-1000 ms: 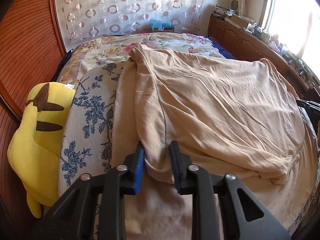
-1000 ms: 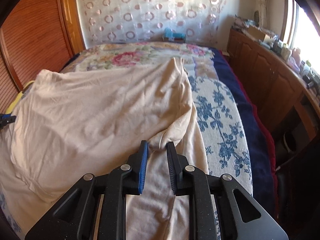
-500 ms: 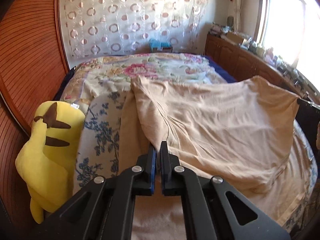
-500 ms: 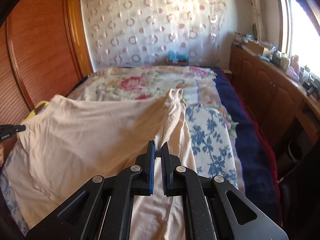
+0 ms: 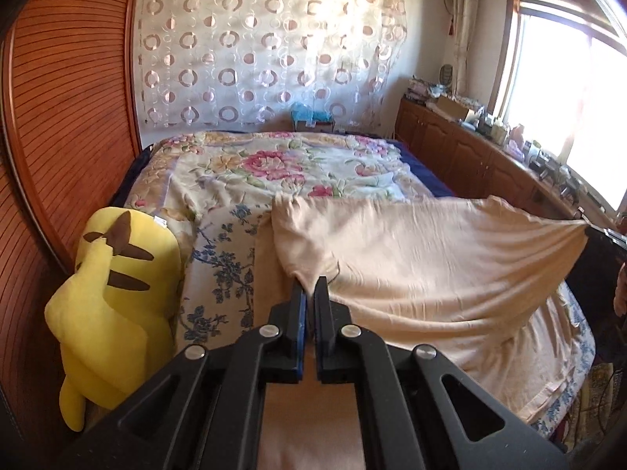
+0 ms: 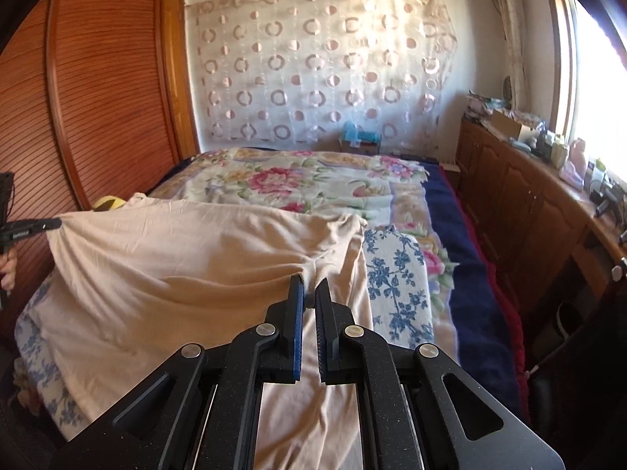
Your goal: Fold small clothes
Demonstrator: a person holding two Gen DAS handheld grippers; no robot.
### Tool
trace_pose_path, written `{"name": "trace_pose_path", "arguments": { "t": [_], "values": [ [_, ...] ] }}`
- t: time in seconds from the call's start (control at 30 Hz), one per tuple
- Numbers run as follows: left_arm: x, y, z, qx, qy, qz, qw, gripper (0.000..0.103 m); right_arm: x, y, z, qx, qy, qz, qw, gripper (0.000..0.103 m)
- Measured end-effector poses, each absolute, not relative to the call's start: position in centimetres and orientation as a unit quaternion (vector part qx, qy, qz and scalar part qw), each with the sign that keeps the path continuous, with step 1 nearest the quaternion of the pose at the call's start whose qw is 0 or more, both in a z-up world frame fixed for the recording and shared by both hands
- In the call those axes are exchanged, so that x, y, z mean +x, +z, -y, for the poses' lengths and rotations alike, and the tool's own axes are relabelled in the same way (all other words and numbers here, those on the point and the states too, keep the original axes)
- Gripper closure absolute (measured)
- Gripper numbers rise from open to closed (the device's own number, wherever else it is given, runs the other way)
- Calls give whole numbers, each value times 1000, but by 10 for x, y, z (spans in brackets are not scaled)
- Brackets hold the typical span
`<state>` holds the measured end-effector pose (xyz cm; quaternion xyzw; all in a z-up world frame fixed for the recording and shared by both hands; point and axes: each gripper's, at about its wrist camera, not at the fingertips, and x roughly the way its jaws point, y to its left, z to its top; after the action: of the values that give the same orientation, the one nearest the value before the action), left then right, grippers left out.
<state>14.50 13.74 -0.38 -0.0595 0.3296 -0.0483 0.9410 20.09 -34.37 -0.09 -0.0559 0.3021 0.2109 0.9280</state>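
Observation:
A beige cloth garment (image 5: 431, 266) lies across the bed and also shows in the right wrist view (image 6: 176, 266). My left gripper (image 5: 309, 286) is shut on a bunched edge of it and holds it lifted. My right gripper (image 6: 307, 286) is shut on the opposite edge. The cloth is stretched between the two, raised off the bed, with its lower part hanging down toward me. The right gripper's tip shows at the right edge of the left wrist view (image 5: 595, 229); the left gripper's tip shows at the left edge of the right wrist view (image 6: 39, 225).
The bed has a floral blanket (image 5: 282, 164) and a blue-flowered cover (image 6: 395, 274). A yellow plush toy (image 5: 113, 286) sits at the bed's left side against a wooden louvred wall (image 5: 66, 117). A wooden cabinet (image 6: 529, 196) with clutter runs under the window.
Both grippers closed on the cloth's edges and lifted. The cloth now rises off the bed, pulled taut between them, and its far edge has drawn nearer.

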Motion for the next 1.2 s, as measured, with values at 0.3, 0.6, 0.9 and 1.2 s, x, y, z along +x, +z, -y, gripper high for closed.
{"name": "trace_pose_path", "arguments": {
  "t": [0.3, 0.6, 0.9, 1.2],
  "values": [
    [109, 14, -155, -72, -47, -318, 944, 103, 146, 24, 355, -63, 231, -298, 924, 100],
    [111, -56, -147, -49, -28, -394, 917, 95, 147, -59, 354, -89, 194, -385, 898, 100],
    [94, -72, -141, -39, -29, -403, 914, 63, 146, -70, 351, -100, 170, -382, 903, 69],
    [90, -96, -147, -47, -18, -434, 900, 58, 138, -69, 322, -95, 197, -361, 906, 41]
  ]
}}
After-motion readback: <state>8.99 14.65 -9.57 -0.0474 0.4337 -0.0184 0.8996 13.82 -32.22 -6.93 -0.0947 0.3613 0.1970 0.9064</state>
